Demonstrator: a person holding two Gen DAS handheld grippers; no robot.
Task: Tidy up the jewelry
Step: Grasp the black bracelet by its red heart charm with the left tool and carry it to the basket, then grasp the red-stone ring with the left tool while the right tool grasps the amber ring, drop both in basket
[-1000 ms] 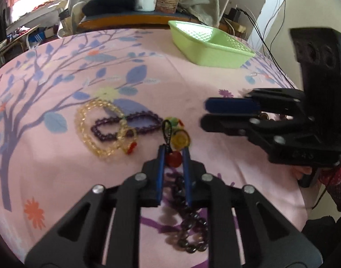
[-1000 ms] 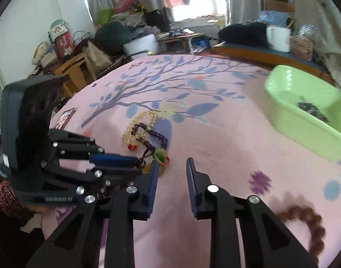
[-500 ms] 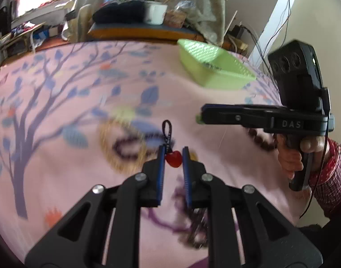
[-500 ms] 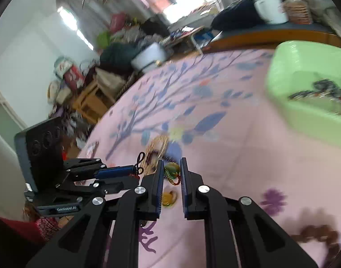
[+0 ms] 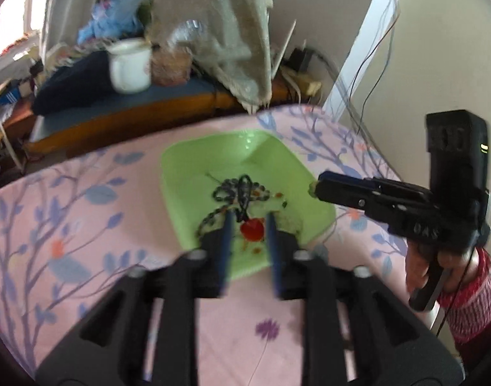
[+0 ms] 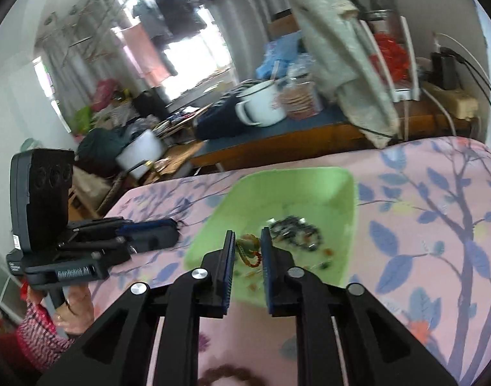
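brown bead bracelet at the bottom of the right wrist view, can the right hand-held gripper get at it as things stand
Probably not right now. The brown bead bracelet lies behind the fingertips, while the right hand-held gripper is over the green tray, apparently holding an amber bead piece. It must release and pull back.

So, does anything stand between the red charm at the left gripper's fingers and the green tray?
Nothing visible does. The left gripper, its jaws opening, hangs right over the green tray with the red charm between them. Beneath lie only dark bead bracelets. The right gripper is off by the tray's right rim.
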